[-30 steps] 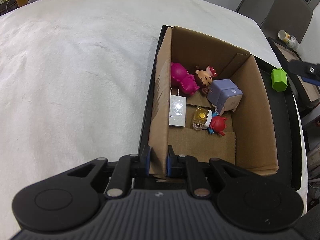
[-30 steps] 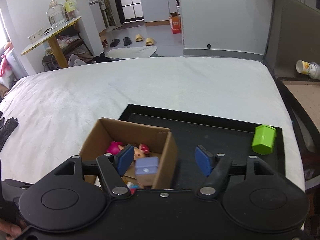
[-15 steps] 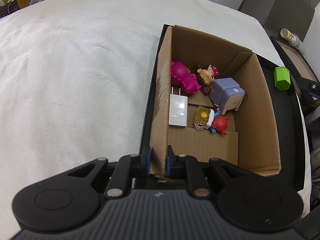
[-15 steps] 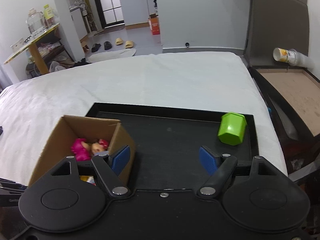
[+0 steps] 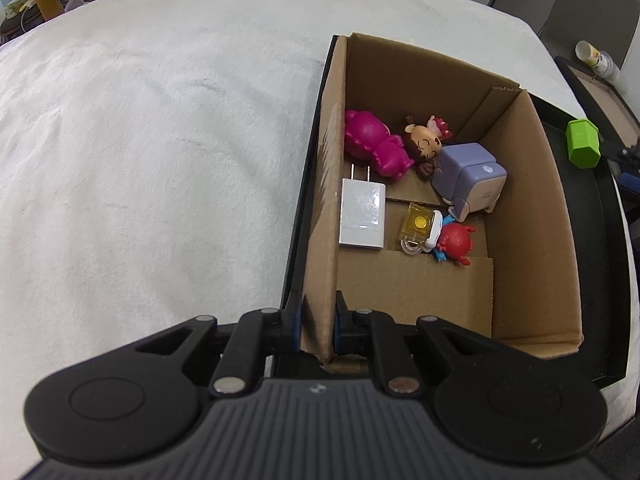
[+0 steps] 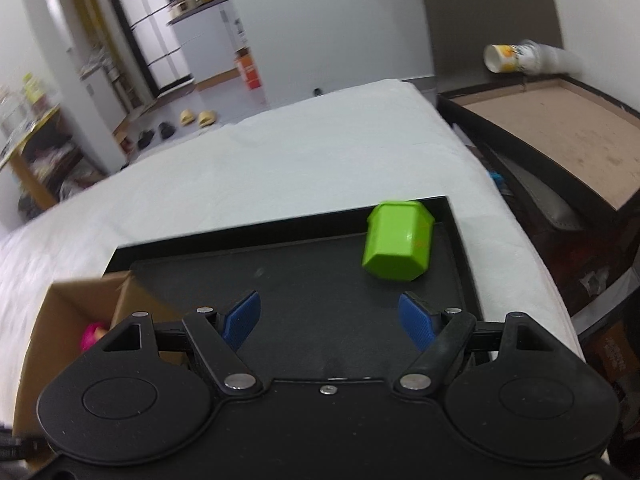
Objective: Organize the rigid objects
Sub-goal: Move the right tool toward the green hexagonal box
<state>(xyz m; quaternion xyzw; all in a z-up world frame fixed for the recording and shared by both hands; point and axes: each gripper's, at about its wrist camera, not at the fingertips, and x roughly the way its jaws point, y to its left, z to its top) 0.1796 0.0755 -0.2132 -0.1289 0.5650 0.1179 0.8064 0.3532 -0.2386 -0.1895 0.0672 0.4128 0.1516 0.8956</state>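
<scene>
On black tray (image 6: 304, 280), blurry green hexagonal block (image 6: 396, 246); right hand-held gripper (image 6: 330, 320) wide, empty.

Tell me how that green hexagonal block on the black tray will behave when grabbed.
The green hexagonal block looks like rigid glossy plastic, so probably stiff, light and slightly slippery. Its flat facets should resist rolling on the black tray; pinching two opposite facets seems safest.

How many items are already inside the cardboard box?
5: magenta figure far left, brown-haired doll beside it, lavender cube toy, white plug charger, red-and-yellow toy. More may hide beneath.
</scene>
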